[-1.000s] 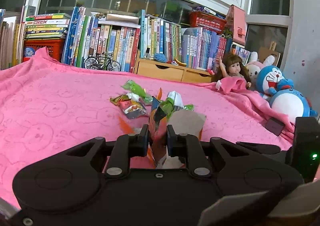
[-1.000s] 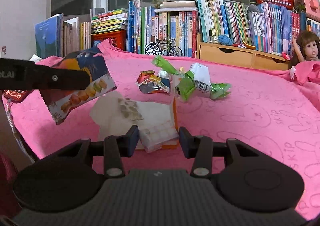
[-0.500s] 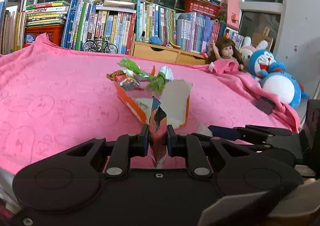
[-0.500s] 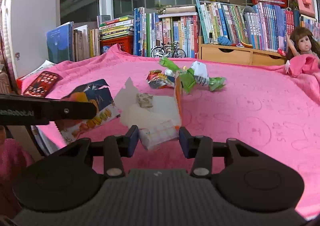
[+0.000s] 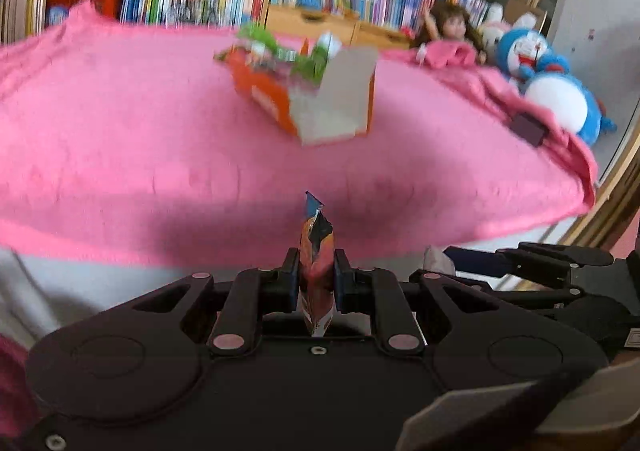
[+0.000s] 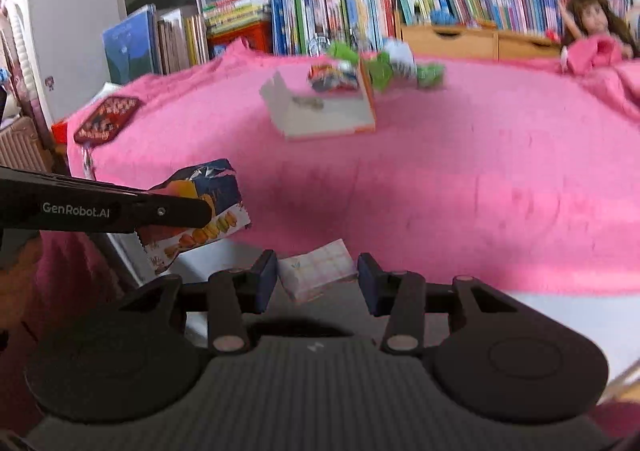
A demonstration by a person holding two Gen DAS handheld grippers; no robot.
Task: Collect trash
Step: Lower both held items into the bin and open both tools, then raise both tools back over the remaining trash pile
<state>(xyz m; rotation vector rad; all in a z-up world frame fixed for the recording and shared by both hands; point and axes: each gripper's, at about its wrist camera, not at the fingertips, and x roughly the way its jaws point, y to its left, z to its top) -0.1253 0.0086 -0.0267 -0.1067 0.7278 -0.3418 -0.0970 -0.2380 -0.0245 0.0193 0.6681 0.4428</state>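
Note:
My left gripper (image 5: 316,271) is shut on a crumpled orange and dark blue snack wrapper (image 5: 314,223), held off the near edge of the pink bed. The right wrist view shows that wrapper (image 6: 216,191) from the side, under the left gripper's finger (image 6: 120,207). My right gripper (image 6: 317,265) is shut on a small white packet (image 6: 320,275), also in front of the bed edge. An opened orange and white carton (image 5: 320,111) lies on the blanket, with green and red wrappers (image 5: 280,47) piled behind it. The picture is blurred.
A pink blanket (image 6: 480,171) covers the bed. Books (image 6: 360,3) and wooden drawers line the far side. A doll (image 5: 448,27) and plush toys (image 5: 560,99) sit at the right. A red item (image 6: 108,117) lies at the left corner. Grey floor shows below the bed edge.
Both grippers have drawn back and down from the bed, past its near edge, carrying the wrapper and the packet. The carton stays on the blanket, farther away.

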